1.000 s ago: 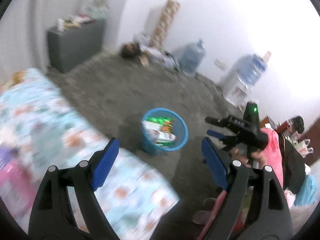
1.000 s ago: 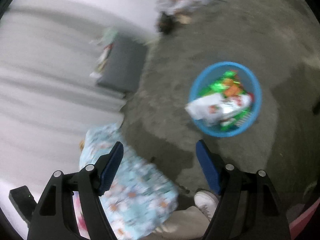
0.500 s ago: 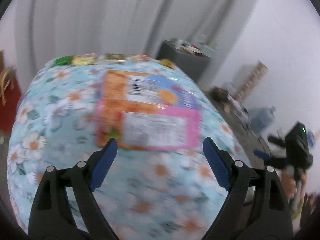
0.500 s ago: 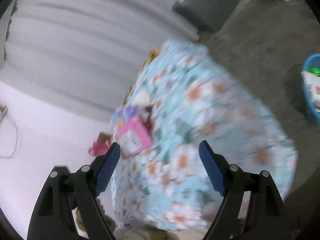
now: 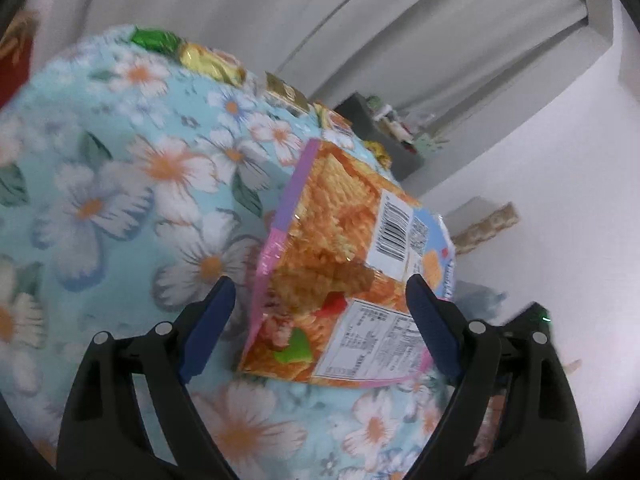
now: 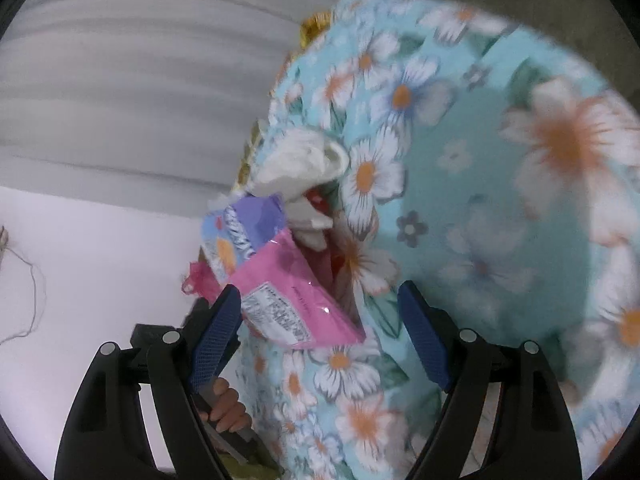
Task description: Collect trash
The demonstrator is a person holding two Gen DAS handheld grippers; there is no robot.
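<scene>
- Since a second ago: both cameras swung off the floor and blue bin, out of frame now, onto the floral cloth (image 5: 120, 208); snack bag (image 5: 352, 280) now large between the left fingers.
- Snack bag: orange and pink, flat on the cloth, barcode panel up, near edge lifted a little off the fabric.
- Left gripper (image 5: 320, 320): jaws closing but wide apart, bag between them, pads not pressing on it. Nothing held.
- Right gripper (image 6: 320, 332): jaws wide apart, empty; pink corner of the bag (image 6: 288, 292) near its left pad (image 6: 216, 336), contact not certain.
- Step in hand, by judgement: left-hand pick of the bag.
- For a clean pick: lower one pad under the lifted near edge, pinch across the pink seam rather than the slack middle, avoid catching the cloth, lift before swinging away.
- Risk: thin film likely to slip or fold; fabric may bunch into the jaws.
- Left view only: green (image 5: 154, 40) and gold wrappers (image 5: 212, 64) along the far cloth edge, grey cabinet (image 5: 384, 136) beyond.
- Right view only: white crumpled tissue (image 6: 304, 160) just beyond the bag, something red under it, hand (image 6: 228, 408) on the other gripper's handle.
- More trash left on the cloth; task judged well short of done.
</scene>
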